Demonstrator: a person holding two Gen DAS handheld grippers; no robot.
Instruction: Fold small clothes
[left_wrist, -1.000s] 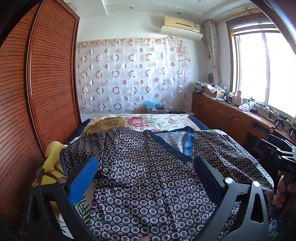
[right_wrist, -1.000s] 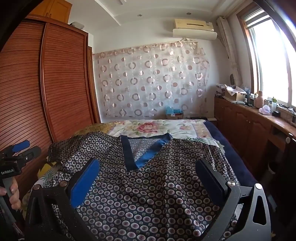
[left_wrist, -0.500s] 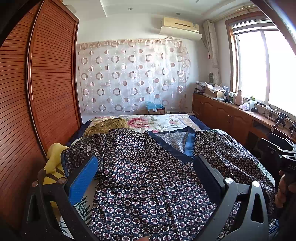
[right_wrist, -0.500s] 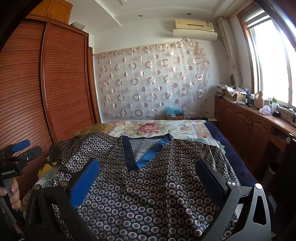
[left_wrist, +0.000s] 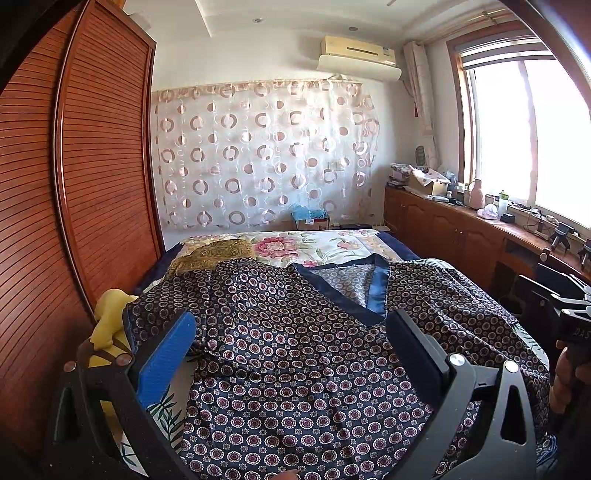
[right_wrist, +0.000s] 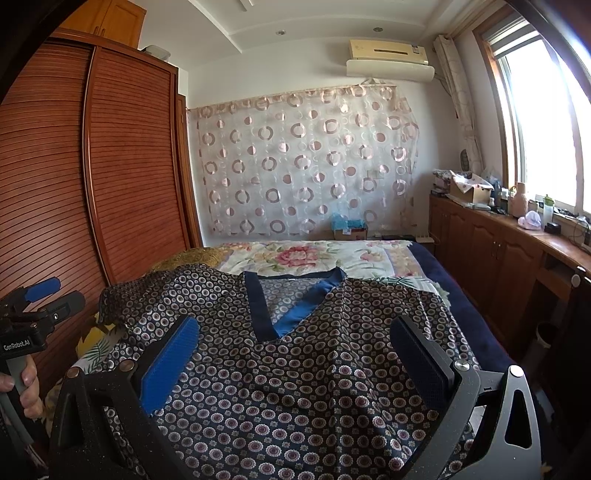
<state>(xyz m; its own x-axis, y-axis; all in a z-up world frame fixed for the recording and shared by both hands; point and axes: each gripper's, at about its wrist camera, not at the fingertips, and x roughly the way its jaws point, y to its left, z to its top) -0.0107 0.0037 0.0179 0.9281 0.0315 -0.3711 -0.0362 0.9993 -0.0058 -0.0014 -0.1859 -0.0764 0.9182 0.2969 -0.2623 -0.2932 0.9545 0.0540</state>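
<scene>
Bed (left_wrist: 332, 243): carries everything, stretching ahead of both pairs of fingers.
Shirt (left_wrist: 295, 343): dark, circle-patterned, spread flat beneath and between the fingers, blue V-neck ahead.
Left gripper (left_wrist: 291, 354): fingers apart, holding nothing.
Right gripper (right_wrist: 295, 354): fingers apart, holding nothing.

A dark navy top (left_wrist: 314, 354) is patterned with small white-and-maroon rings and trimmed in blue at the V-neck. The bed sheet (left_wrist: 325, 245) is printed with pink flowers on cream. Brownish rings are scattered over a sheer pale curtain (right_wrist: 303, 162). Blue pads are seen on each black hand-held gripper.
</scene>
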